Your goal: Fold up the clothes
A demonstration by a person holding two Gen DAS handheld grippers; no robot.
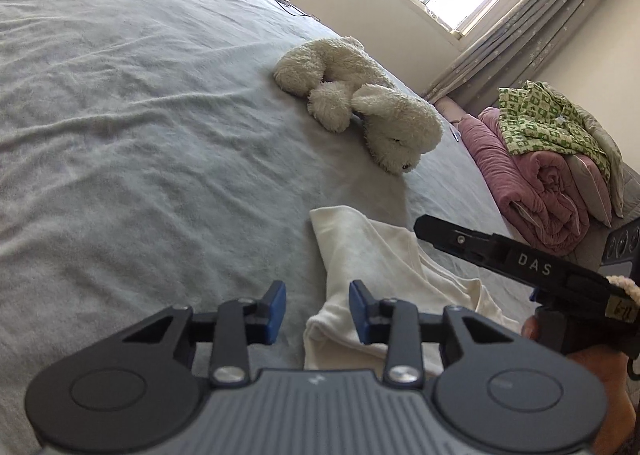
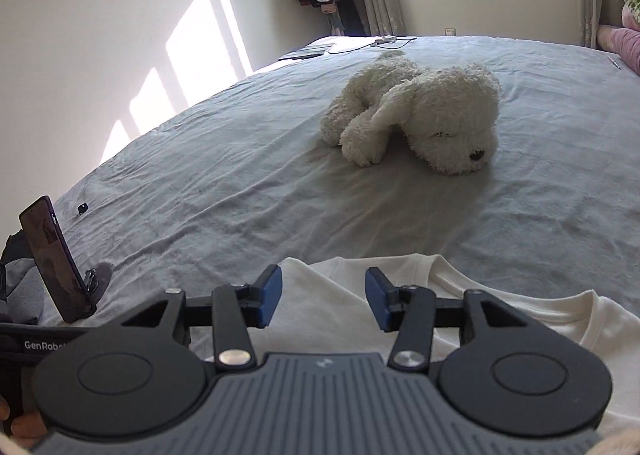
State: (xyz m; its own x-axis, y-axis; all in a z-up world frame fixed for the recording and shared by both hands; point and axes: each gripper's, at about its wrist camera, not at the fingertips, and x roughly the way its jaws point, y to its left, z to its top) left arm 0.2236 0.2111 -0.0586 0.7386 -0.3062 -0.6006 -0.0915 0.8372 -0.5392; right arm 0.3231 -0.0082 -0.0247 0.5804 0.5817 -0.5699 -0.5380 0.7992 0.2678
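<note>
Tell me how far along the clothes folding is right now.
Partly started at most: the white shirt lies on the grey bed, one side seemingly folded over. Nothing is in hand; the left gripper and right gripper are open above it. Remaining folds are left.

Left gripper (image 1: 317, 311): jaws apart, blue pads (image 1: 277, 305) facing each other, nothing between them, held low and pointing forward. Right gripper (image 2: 323, 299): jaws likewise apart and empty, levelled forward. In the left wrist view the right gripper's body shows at the right, gripped by a hand (image 1: 600, 379).
</note>
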